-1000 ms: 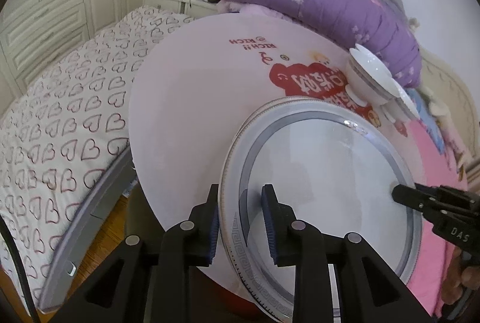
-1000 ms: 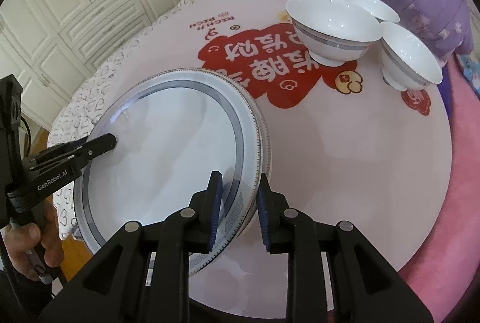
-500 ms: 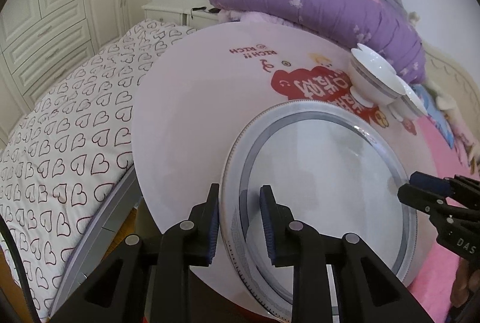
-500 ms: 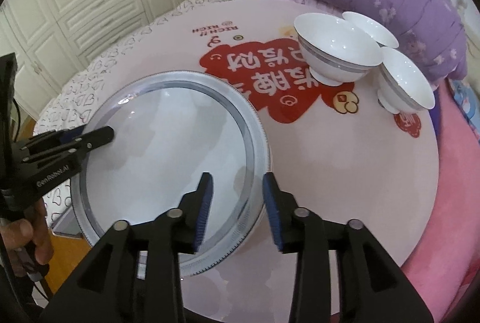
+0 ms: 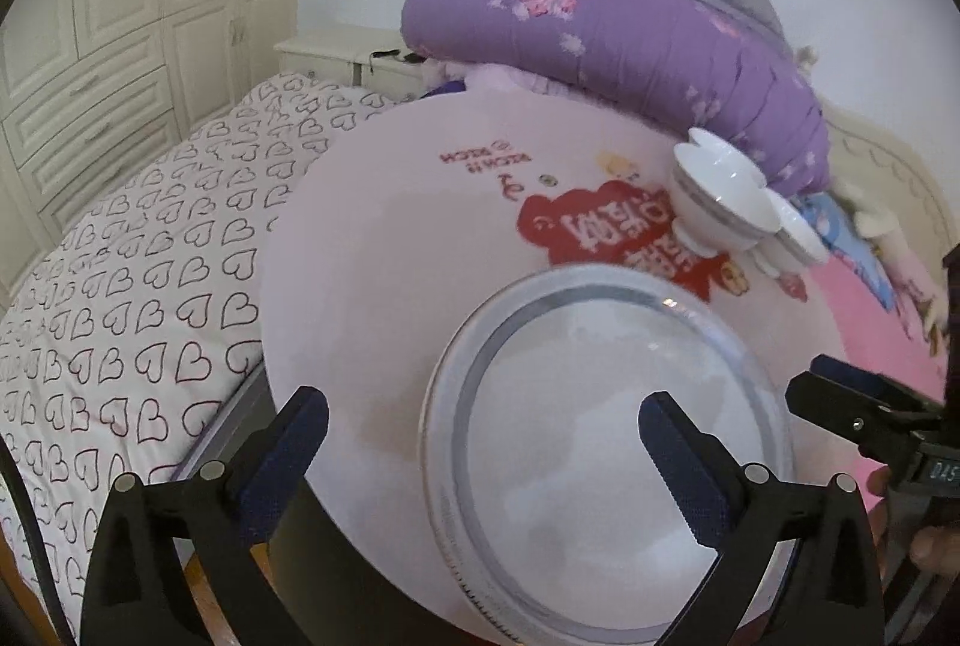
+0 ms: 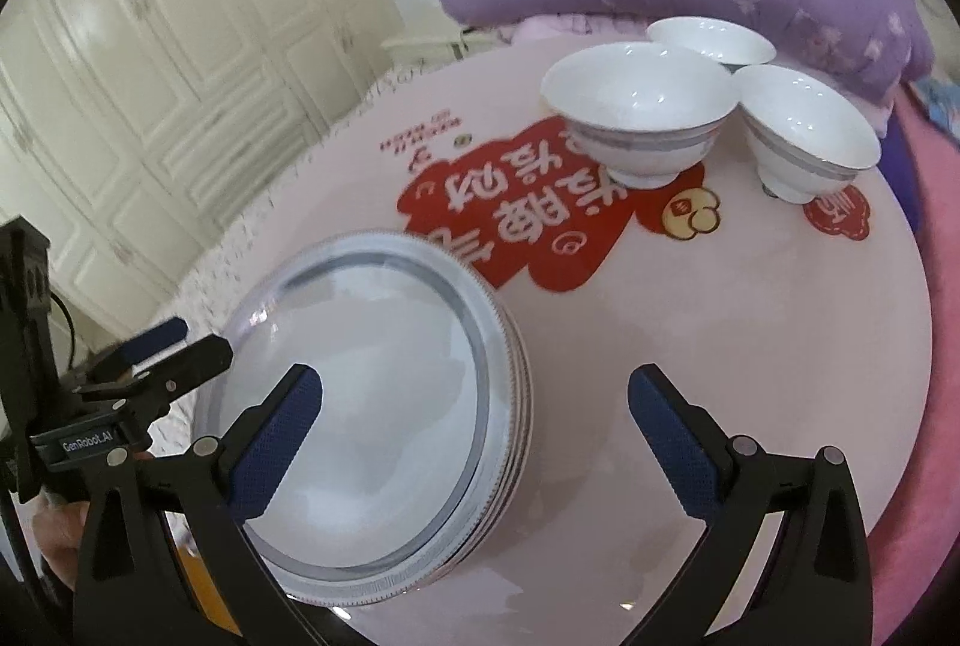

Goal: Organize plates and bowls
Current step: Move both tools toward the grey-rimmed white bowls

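Left wrist view. My left gripper (image 5: 483, 430) stands wide open, its jaws spread to either side of the stack of plates (image 5: 606, 442) and gripping nothing. The stack sits flat on the round pink table (image 5: 384, 250), close to the near edge; I judge it was set there so that both grippers could reach its rim from opposite sides. The right gripper (image 5: 840, 397) shows at the far rim of the stack, beside it. The bowls (image 5: 726, 202) cluster at the far right of the table, under the purple quilt (image 5: 630, 40). To the left the table ends over the heart-print bed (image 5: 120, 274), so there is little room that way.

Right wrist view. My right gripper (image 6: 474, 409) is likewise spread open and empty, one finger over the plates (image 6: 372, 412), the other over bare table. Three bowls (image 6: 636, 112) stand upright, near one another, well apart from the stack. The printed middle of the table (image 6: 690, 346) between stack and bowls lies free, which I judge gives room to bring the bowls together.
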The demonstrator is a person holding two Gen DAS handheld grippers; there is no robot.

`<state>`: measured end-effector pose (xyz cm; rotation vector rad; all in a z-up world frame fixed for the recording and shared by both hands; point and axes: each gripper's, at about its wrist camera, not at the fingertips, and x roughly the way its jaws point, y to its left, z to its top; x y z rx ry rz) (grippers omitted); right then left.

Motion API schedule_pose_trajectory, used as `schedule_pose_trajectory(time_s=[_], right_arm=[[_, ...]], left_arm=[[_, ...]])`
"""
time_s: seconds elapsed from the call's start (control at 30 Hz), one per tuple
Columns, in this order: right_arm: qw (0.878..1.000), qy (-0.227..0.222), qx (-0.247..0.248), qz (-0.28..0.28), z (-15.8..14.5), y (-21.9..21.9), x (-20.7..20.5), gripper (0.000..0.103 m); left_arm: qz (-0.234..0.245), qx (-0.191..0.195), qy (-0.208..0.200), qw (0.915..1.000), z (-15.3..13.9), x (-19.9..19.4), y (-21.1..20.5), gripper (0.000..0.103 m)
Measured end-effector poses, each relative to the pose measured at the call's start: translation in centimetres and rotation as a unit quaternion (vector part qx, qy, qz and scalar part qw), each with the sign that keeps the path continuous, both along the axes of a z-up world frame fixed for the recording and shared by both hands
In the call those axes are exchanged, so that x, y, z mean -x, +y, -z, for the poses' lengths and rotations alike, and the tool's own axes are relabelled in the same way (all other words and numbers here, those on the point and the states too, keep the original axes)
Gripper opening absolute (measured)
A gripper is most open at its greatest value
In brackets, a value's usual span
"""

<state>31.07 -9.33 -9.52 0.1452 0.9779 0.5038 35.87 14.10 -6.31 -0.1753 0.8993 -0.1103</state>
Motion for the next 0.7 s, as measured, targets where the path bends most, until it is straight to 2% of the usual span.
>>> schedule_pose_trajectory(time_s=[0.2,0.47,0.7], right_arm=[[0.999,-0.013,-0.035,0.021,-1.8,-2.5,-0.4,0.103],[0.998,-0.024,-0.048,0.035,-4.1,-5.5,-1.3,0.103],[0.997,-0.001,-0.063,0.052,-4.6,-7.0,-2.7,0.103]], left_arm=[[0.012,0.026,-0.008,0.9996,-2.2,-0.4,-0.6,0.102],[0.023,0.055,-0.011,0.9982,-4.1,-2.6,-2.1,0.102],[0.042,0.060,0.008,0.9973,-4.2,-5.7,-4.0,0.102]])
